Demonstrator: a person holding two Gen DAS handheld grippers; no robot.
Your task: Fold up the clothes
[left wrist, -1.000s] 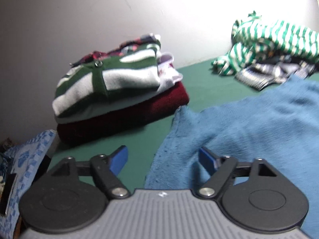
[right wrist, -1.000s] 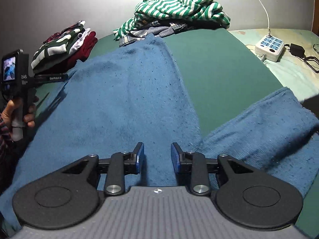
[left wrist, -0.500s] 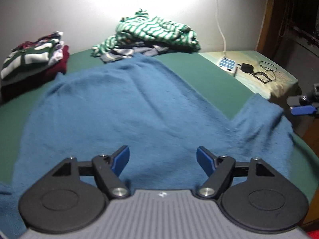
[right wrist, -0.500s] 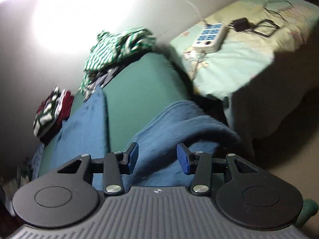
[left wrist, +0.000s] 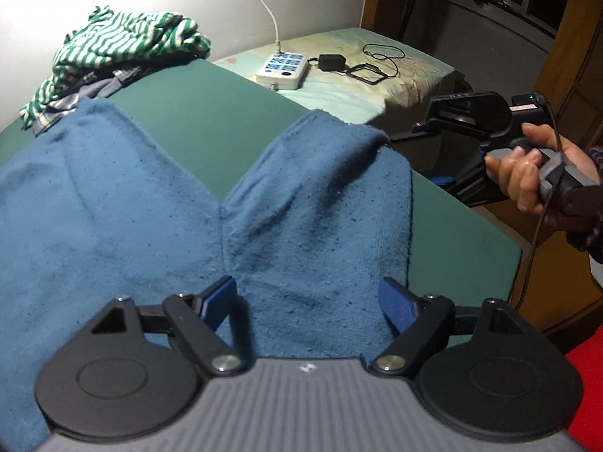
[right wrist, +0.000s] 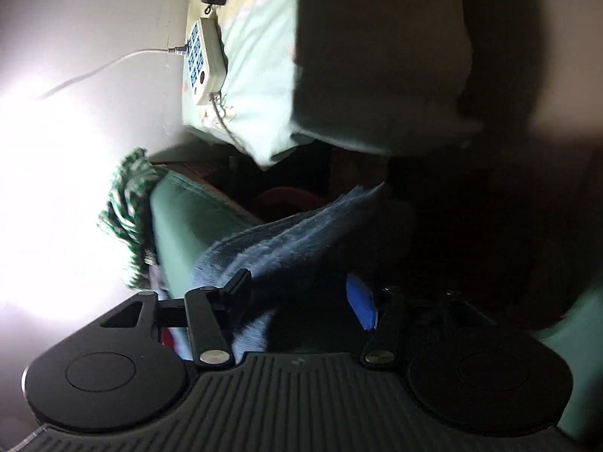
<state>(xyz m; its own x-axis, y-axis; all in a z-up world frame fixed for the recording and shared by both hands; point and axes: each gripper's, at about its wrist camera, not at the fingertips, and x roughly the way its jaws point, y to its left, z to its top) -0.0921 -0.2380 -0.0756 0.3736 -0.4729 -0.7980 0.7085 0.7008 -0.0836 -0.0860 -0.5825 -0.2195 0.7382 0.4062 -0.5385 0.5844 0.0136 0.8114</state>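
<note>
Blue sweater (left wrist: 286, 203) lies spread on the green table (left wrist: 196, 113), its sleeve running away from me toward the far right edge. My left gripper (left wrist: 307, 301) hovers wide open over the sleeve's near end, gripping nothing. My right gripper (right wrist: 297, 297), nearer the cuff, gapes around it past the table edge.

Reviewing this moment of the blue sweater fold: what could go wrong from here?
1. The blue sweater's sleeve reaches the edge of the green table; a tug might drag it off.
2. The right claw approaches that sleeve end side-on in a dark, blurred view, so it may catch only a thin edge.
3. The left claw hangs open over the sweater, holding nothing down, so the body may shift.
</note>
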